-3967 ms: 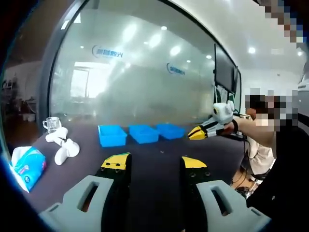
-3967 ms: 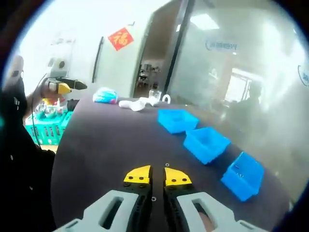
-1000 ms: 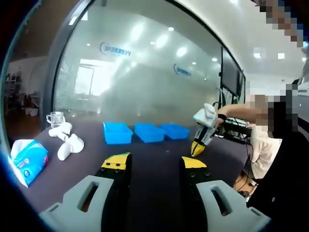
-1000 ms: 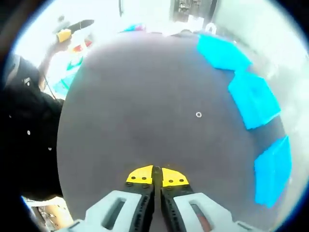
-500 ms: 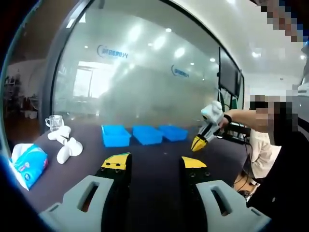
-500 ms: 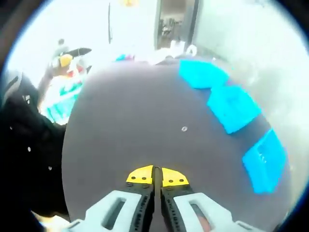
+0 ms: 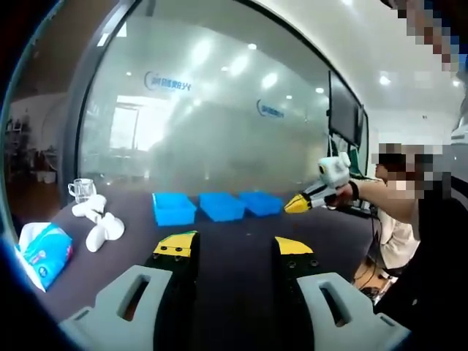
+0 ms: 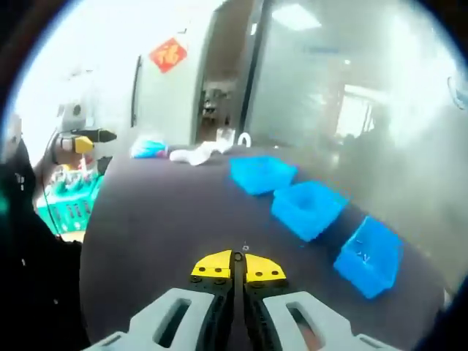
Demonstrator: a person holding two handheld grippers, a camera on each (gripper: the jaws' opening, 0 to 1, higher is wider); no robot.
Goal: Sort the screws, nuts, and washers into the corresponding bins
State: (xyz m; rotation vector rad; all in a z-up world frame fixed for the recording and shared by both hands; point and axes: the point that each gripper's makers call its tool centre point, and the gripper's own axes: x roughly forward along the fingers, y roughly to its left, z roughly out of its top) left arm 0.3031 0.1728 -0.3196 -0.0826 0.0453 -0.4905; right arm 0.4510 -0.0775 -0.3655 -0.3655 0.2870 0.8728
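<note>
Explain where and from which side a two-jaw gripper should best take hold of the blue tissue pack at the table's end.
Probably grip the blue tissue pack across its narrow sides, coming from above: it lies flat on the dark table, soft and wider than tall, so the open left gripper could pinch it.

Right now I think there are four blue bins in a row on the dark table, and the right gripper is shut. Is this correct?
Not quite: the count is wrong. The right gripper view shows three blue bins in a row on the dark table, not four. The rest holds: the right gripper has its jaws closed together.
</note>
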